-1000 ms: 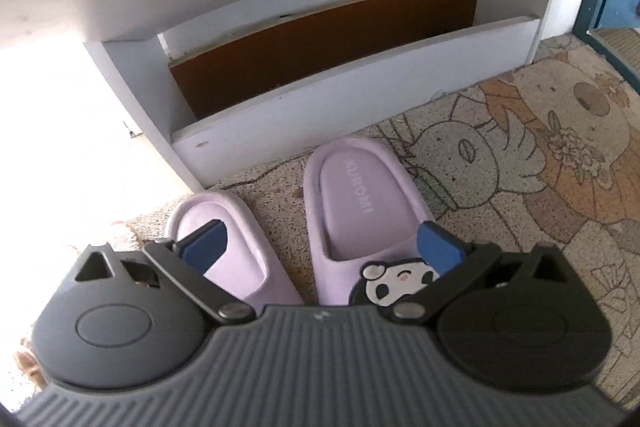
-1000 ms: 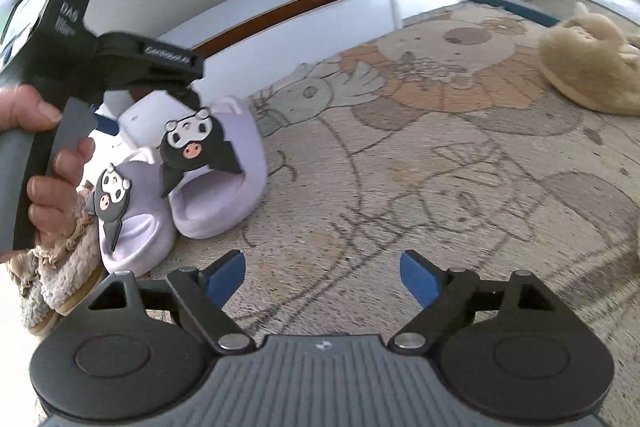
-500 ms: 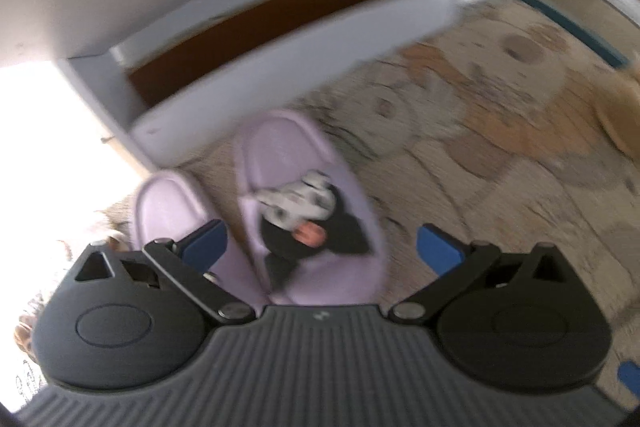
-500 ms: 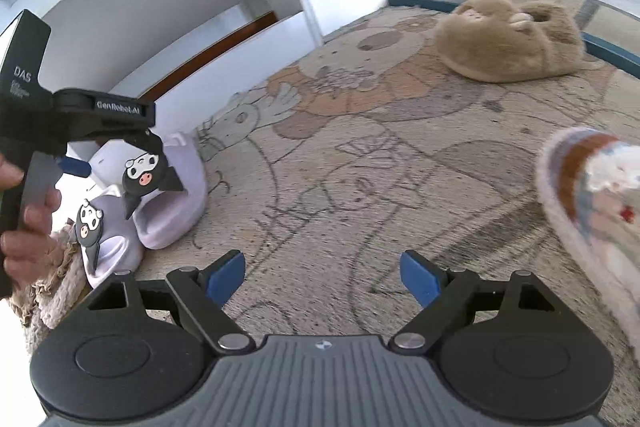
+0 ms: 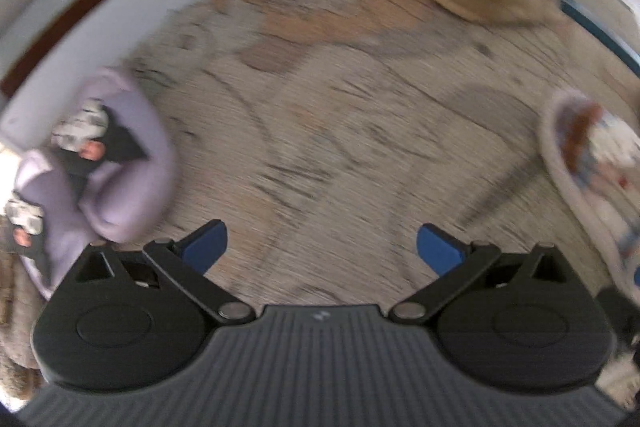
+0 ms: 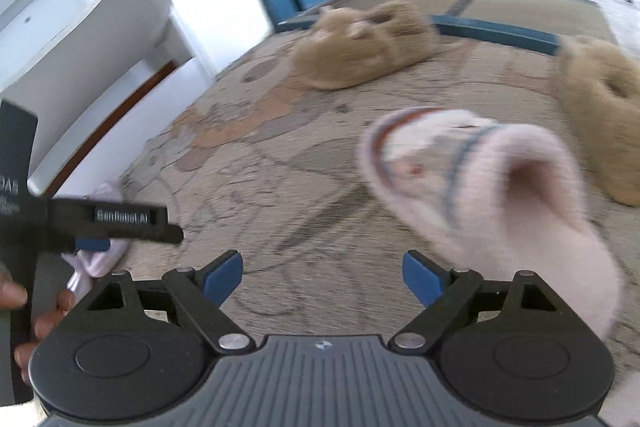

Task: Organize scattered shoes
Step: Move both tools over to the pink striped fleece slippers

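Both grippers have swung away from the white shoe rack (image 6: pixel 100 27), leaving the two lilac cartoon-charm slippers (image 5: pixel 120 167) side by side at its foot. The left gripper (image 5: pixel 320 247) hangs spread and empty over the patterned rug (image 5: pixel 340 147). The right gripper (image 6: pixel 322 273), jaws just widened with nothing between them, nears a white fuzzy slipper (image 6: pixel 500 195); two tan plush slippers (image 6: pixel 368 43) lie beyond.
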{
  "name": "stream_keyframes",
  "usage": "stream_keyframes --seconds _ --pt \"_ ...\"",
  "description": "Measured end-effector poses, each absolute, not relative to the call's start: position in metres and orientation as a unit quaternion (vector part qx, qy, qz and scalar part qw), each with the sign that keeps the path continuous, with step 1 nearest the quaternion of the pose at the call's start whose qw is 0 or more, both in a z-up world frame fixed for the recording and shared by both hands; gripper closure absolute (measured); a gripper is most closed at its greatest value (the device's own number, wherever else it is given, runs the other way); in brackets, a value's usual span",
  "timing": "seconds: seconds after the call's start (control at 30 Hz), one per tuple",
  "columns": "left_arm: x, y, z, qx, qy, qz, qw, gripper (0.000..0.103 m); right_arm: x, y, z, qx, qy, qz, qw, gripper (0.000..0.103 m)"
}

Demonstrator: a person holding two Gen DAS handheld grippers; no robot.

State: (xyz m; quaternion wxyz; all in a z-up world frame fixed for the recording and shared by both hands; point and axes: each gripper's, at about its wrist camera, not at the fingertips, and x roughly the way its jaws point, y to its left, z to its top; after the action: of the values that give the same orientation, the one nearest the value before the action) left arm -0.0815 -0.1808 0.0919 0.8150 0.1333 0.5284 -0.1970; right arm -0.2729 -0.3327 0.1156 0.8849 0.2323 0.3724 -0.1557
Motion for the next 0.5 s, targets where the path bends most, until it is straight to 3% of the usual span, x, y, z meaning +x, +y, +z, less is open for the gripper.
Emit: stream_keyframes --seconds 0.5 --pt "-0.172 -0.253 0.080 0.168 0.557 -0.341 0.739 0.000 -0.374 -0.391 0.118 0.274 0.412 -0.278 0.823 0.009"
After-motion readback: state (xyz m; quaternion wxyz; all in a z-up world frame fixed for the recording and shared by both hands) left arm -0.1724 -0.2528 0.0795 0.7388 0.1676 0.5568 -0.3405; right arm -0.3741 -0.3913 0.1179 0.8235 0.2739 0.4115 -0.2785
